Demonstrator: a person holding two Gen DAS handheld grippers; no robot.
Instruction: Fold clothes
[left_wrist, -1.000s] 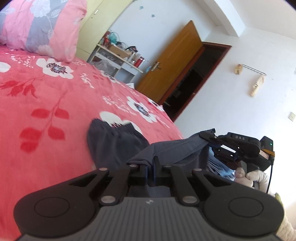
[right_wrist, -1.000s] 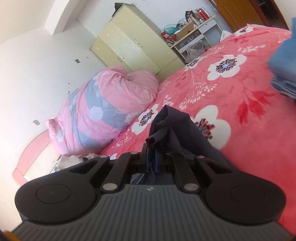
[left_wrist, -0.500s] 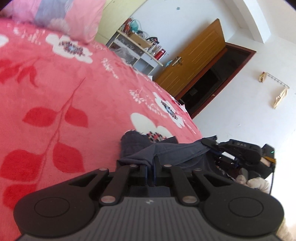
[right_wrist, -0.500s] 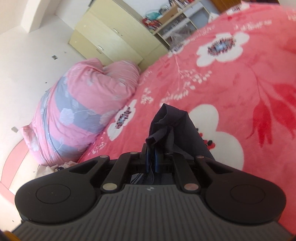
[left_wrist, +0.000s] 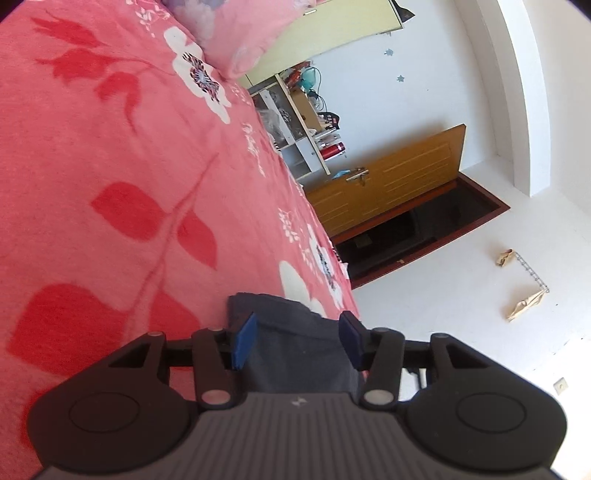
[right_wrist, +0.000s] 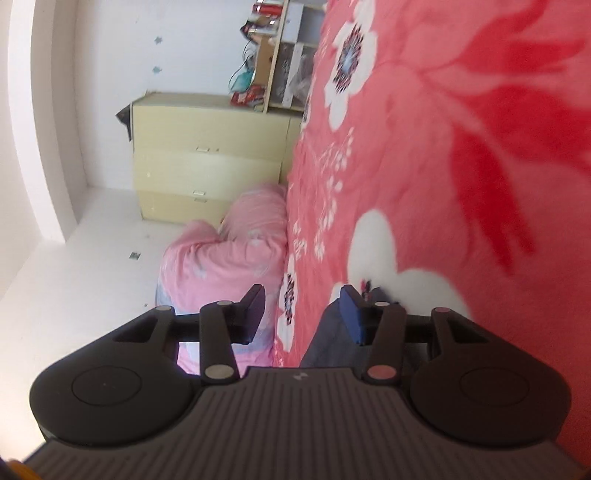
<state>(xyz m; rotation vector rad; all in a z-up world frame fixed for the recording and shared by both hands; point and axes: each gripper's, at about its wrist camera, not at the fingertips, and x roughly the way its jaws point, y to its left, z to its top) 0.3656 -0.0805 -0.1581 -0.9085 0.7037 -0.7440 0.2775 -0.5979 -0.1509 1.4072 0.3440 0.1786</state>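
Dark grey garment (left_wrist: 295, 347) lay on the red floral bed (left_wrist: 110, 166) near its edge. Left hand-held gripper (left_wrist: 297, 341) spread wide above the cloth, gripping nothing. Right hand-held gripper (right_wrist: 306, 314) likewise wide and empty beside the cloth, likely so the fabric could settle flat.

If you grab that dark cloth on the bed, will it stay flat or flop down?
The dark cloth probably flops: it lies in soft folds on the red blanket. It is likely light, since it looks thin. It should not slide much on that fuzzy blanket.
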